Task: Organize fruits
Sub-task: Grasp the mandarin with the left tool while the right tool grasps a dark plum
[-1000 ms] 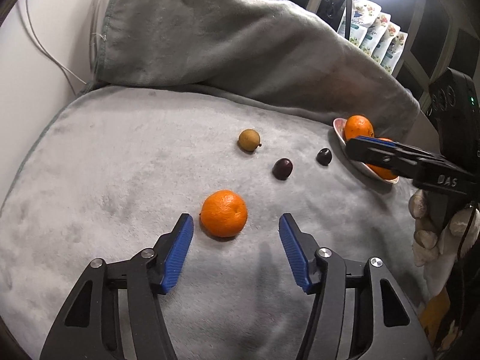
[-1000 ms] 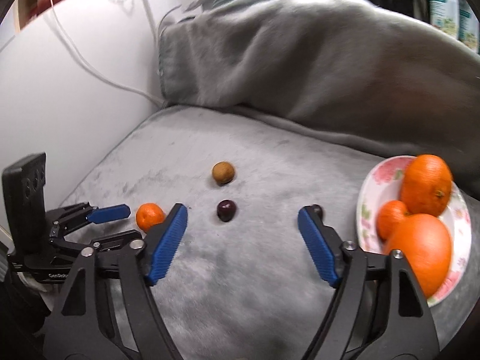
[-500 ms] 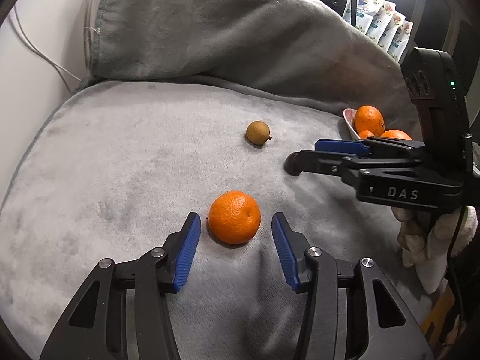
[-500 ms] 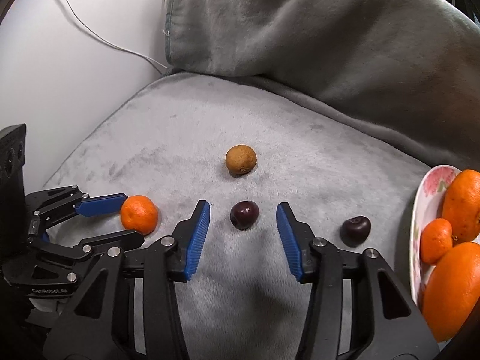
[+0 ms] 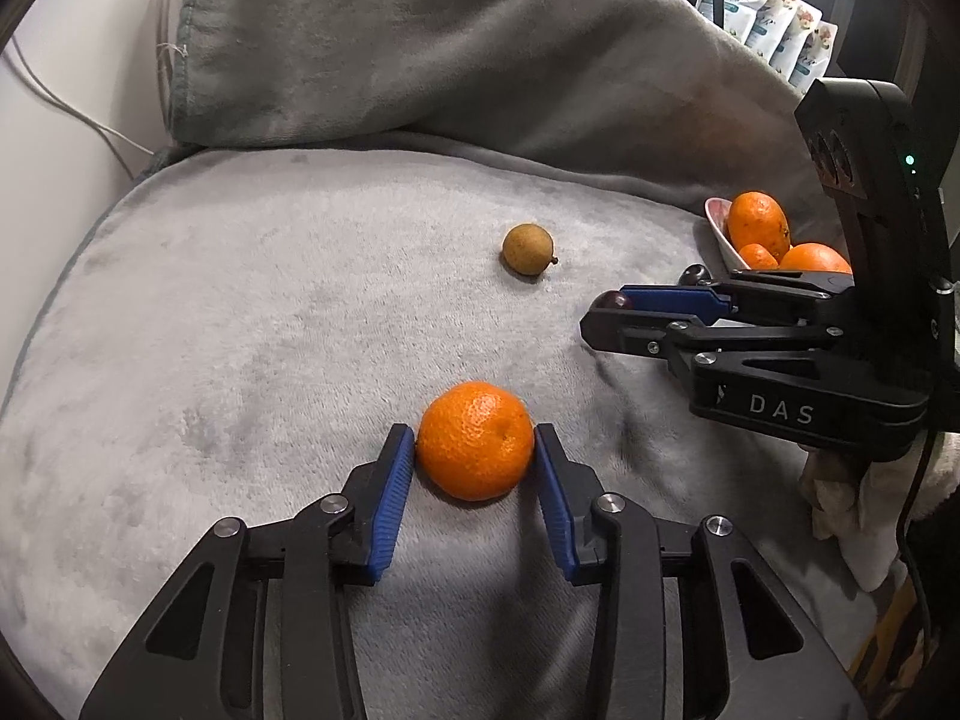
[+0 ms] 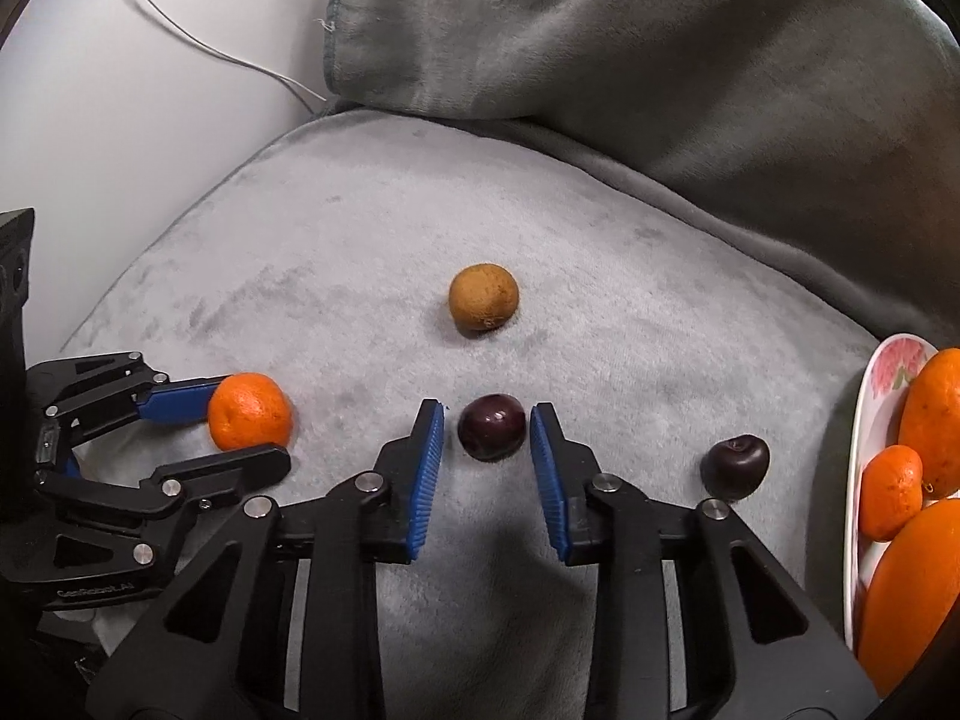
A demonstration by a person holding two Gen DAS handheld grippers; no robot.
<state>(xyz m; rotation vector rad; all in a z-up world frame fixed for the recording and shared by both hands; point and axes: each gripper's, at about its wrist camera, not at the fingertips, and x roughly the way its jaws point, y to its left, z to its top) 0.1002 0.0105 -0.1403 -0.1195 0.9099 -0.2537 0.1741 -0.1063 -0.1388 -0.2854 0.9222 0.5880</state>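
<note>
1. Your left gripper (image 5: 474, 444) has the small orange (image 5: 475, 440) between its blue pads (image 5: 393, 504). The jaws are closing, and both pads touch the sides of the orange. The orange sits on the grey blanket (image 5: 240, 312).

2. Your right gripper (image 6: 487, 432) has a dark cherry (image 6: 492, 426) between its blue pads (image 6: 427, 480). Its jaws are closing too. The pads stand just beside the cherry, and a thin gap shows on each side, so they do not press it yet. The cherry rests on the blanket.

3. In the right wrist view, the brown round fruit (image 6: 483, 296) lies at 12 o'clock from the cherry, apart from it. A second dark cherry (image 6: 735, 465) lies at about 3 o'clock, near the plate (image 6: 864, 420).

4. The plate sits at the right edge of that view, at 3 o'clock. It is white with pink flowers. It holds three oranges (image 6: 936, 420): one small and two big.

5. In the left wrist view, the brown fruit (image 5: 527, 249) is at 12 o'clock from the small orange. The plate (image 5: 720, 228) with its oranges is at about 2 o'clock, partly hidden behind your right gripper (image 5: 606, 309).

6. In the right wrist view, your left gripper (image 6: 246, 420) is at 9 o'clock, with the small orange (image 6: 250, 411) at its tips.

7. A big fold of the grey blanket (image 6: 600, 48) rises at 12 o'clock, behind all the fruit. A thin white cable (image 6: 198, 42) hangs on the white wall (image 6: 120, 120) at 10 o'clock.
</note>
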